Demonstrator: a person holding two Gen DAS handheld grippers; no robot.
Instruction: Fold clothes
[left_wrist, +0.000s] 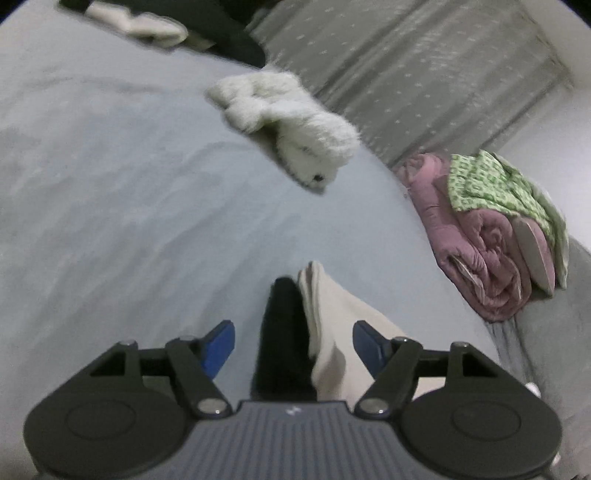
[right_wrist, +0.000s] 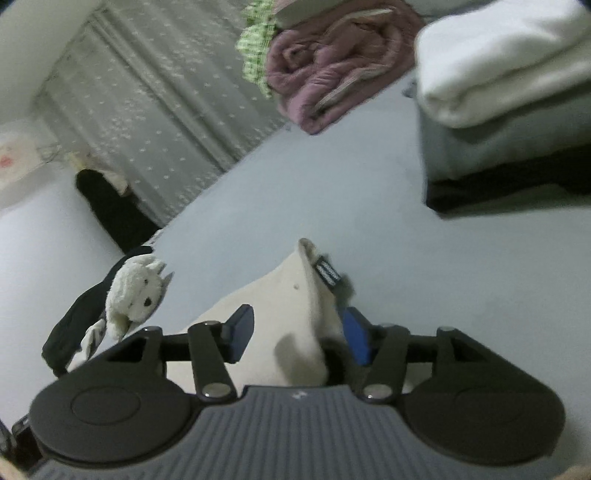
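The left tool (left_wrist: 293, 341) is held above a bed covered with a pale grey sheet (left_wrist: 110, 221). Its blue-padded fingers (left_wrist: 221, 345) are spread apart, and a corner of a cream garment (left_wrist: 332, 325) rises between them, next to a black cloth (left_wrist: 282, 332); the pads are not pressed on the fabric. In the right wrist view the right tool (right_wrist: 297, 336) is seen with its fingers also apart, and the same cream garment (right_wrist: 280, 306) stands up between them in a peak. A small dark label (right_wrist: 328, 272) is sewn near this peak. The garment is thus found on the sheet directly in front of both tools.

A white plush toy (left_wrist: 288, 125) lies further on the bed. A rolled pink quilt (left_wrist: 476, 243) with a green patterned cloth (left_wrist: 495, 184) on top is placed at the bed's edge. A stack of folded clothes (right_wrist: 506, 92), white over grey over black, is seen at the right. A grey dotted curtain (left_wrist: 424, 66) hangs behind the bed.
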